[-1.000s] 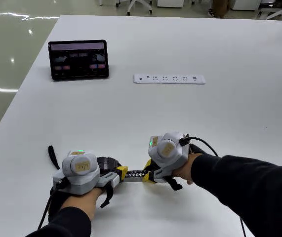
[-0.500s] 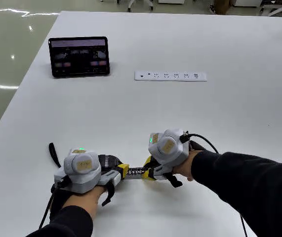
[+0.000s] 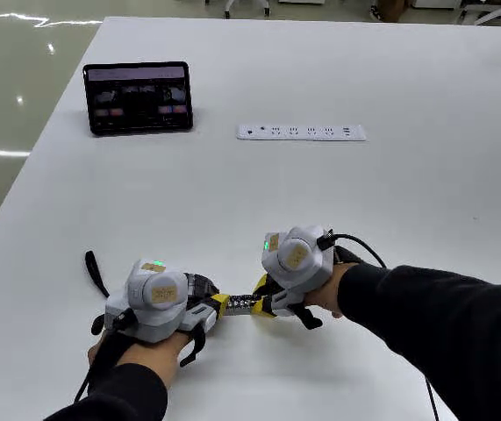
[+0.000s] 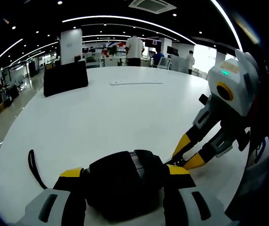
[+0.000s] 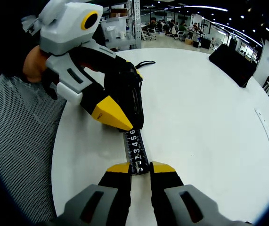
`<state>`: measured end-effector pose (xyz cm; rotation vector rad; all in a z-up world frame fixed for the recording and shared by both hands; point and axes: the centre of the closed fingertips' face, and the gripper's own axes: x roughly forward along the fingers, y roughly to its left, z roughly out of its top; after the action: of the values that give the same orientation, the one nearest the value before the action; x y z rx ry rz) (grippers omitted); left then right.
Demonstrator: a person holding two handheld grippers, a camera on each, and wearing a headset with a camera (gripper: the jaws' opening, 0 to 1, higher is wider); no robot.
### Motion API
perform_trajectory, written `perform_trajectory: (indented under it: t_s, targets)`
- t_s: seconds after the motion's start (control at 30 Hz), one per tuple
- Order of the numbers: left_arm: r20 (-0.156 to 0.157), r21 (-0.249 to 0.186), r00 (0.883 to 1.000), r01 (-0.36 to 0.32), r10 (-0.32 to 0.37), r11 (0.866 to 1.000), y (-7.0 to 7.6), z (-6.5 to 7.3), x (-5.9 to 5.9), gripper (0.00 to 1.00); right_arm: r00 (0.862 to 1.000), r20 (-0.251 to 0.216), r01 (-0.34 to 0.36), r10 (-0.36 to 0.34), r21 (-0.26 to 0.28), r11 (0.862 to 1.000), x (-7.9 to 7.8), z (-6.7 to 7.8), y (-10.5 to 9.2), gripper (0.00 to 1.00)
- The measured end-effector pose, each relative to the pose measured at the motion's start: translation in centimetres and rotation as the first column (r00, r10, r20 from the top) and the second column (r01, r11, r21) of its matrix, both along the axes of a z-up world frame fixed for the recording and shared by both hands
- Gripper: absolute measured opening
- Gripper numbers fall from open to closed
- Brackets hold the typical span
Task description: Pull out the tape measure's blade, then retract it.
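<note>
A black tape measure case (image 4: 127,181) lies on the white table, clamped between the yellow-tipped jaws of my left gripper (image 4: 125,170). In the head view the case (image 3: 199,286) peeks out beside the left gripper (image 3: 218,304). A short length of black blade (image 5: 135,148) with white numbers runs from the case (image 5: 125,92) to my right gripper (image 5: 139,167), which is shut on the blade's end. In the head view the blade (image 3: 239,304) spans the small gap between the left gripper and the right gripper (image 3: 260,306). The case's black wrist strap (image 3: 95,274) trails to the left.
A dark tablet (image 3: 138,96) stands propped at the back left of the table. A white power strip (image 3: 301,132) lies flat at the back centre. The table's left edge (image 3: 22,189) drops to a shiny floor. People and desks show far behind.
The two grippers have come closer together, so less blade shows between them. The left gripper has shifted slightly right over the case.
</note>
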<state>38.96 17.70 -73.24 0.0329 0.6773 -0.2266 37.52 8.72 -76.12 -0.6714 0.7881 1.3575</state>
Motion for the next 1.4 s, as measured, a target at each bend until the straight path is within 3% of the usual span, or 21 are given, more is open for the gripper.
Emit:
perform_trajectory:
  t_s: [0.2,0.27,0.3,0.33,0.4,0.43,0.47,1.4]
  targets:
    - [-0.012,-0.004,1.000,-0.014,0.014,1.000,0.2,0.0,0.1,0.62,1.000,0.003,0.002,-0.002,0.001,1.000,0.0,0.0,0.0,0.11]
    - [-0.016,-0.066,0.998,-0.057,0.056,0.996,0.4,0.1,0.2,0.62,1.000,0.015,0.000,0.000,-0.004,1.000,0.1,0.0,0.1,0.11]
    - [-0.013,-0.119,0.996,-0.085,0.084,0.989,0.7,0.3,0.5,0.61,1.000,0.027,0.001,-0.001,0.001,1.000,0.2,0.1,0.2,0.11]
    - [-0.021,-0.120,0.997,-0.074,0.072,0.990,0.7,0.2,0.3,0.61,0.999,0.034,0.010,-0.011,0.027,1.000,0.4,0.3,0.6,0.11]
    - [-0.019,-0.101,0.998,-0.060,0.058,0.993,0.6,0.1,0.2,0.61,1.000,-0.013,0.019,-0.018,0.061,0.998,-0.3,0.4,1.3,0.11]
    - [-0.017,-0.090,0.999,-0.045,0.044,0.995,0.3,0.1,0.0,0.61,1.000,0.012,-0.002,0.001,0.039,0.999,-0.3,0.0,1.3,0.11]
    - [-0.018,-0.088,0.999,-0.046,0.045,0.995,0.3,0.1,0.1,0.61,1.000,0.019,-0.007,0.006,0.051,0.999,-0.2,0.1,1.7,0.11]
    - [-0.019,-0.096,0.999,-0.037,0.035,0.995,0.4,0.2,0.2,0.61,1.000,-0.010,-0.002,0.003,0.088,0.996,-0.3,0.2,3.7,0.12]
